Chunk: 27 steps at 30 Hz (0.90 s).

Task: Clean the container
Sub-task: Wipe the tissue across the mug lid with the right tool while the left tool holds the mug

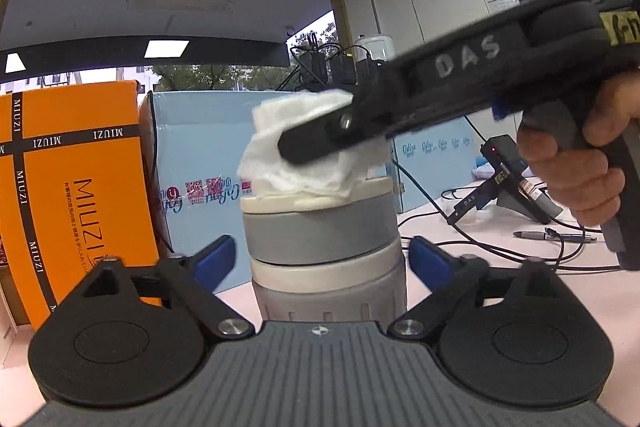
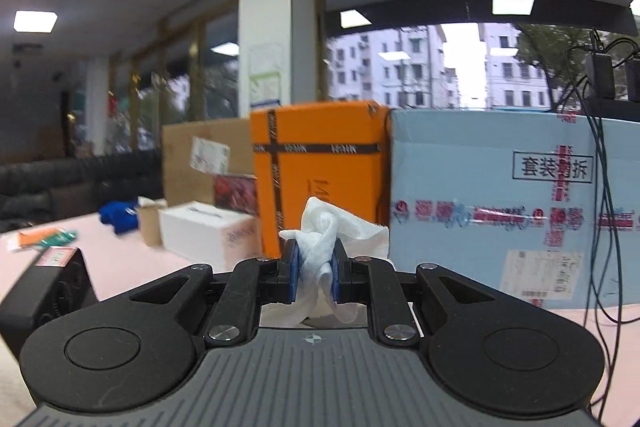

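Between the left gripper's (image 1: 322, 259) spread blue pads (image 1: 214, 261), apparently not yet pinching, the grey-and-cream container (image 1: 320, 239) stood upright on the pink table (image 1: 520, 291). Directly above its top, the right gripper (image 2: 314, 277) came in from the right, clamped on a white tissue (image 1: 296, 155) resting on the lid, so wiping probably ran downward along that vertical axis.

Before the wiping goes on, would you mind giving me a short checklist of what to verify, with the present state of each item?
1. Tissue clamped in the right gripper: ok, pinched between the blue pads.
2. Tissue resting on the container top: ok in the left wrist view.
3. Left gripper steadying the container: cannot tell; its fingers flank the body, contact unclear.
4. Container upright: ok.
5. Cables away from the container: ok, they lie off to the right on the table.
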Each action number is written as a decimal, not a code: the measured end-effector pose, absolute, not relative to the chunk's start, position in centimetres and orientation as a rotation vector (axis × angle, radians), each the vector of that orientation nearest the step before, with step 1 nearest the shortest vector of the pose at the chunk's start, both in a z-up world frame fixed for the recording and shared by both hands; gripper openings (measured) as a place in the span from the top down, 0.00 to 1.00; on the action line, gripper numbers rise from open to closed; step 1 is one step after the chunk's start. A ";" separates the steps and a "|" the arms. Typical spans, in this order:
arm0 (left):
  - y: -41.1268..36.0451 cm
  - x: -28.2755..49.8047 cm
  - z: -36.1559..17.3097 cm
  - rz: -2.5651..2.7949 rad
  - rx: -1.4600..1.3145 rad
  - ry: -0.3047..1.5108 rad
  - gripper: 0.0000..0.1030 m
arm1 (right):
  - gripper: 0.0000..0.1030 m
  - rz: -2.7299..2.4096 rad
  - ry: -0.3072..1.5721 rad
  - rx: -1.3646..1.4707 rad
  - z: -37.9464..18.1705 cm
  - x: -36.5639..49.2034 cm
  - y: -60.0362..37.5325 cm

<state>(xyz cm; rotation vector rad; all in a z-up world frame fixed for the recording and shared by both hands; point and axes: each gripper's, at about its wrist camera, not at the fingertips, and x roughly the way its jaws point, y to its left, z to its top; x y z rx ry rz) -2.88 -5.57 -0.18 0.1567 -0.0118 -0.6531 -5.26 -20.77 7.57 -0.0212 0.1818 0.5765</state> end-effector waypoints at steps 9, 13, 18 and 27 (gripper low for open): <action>-5.3 -3.3 -0.3 -0.661 0.155 -0.019 0.20 | 0.86 0.470 0.252 -0.033 6.7 -4.6 -18.9; -5.2 -3.3 -0.3 -0.665 0.155 -0.021 0.20 | 0.86 0.377 0.253 -0.012 6.9 -4.7 -20.0; -5.1 -3.3 -0.3 -0.665 0.154 -0.021 0.20 | 0.86 0.380 0.239 -0.041 6.9 -6.1 -19.7; -5.1 -3.2 -0.3 -0.667 0.155 -0.021 0.20 | 0.86 0.369 0.232 -0.002 6.9 -3.3 -18.9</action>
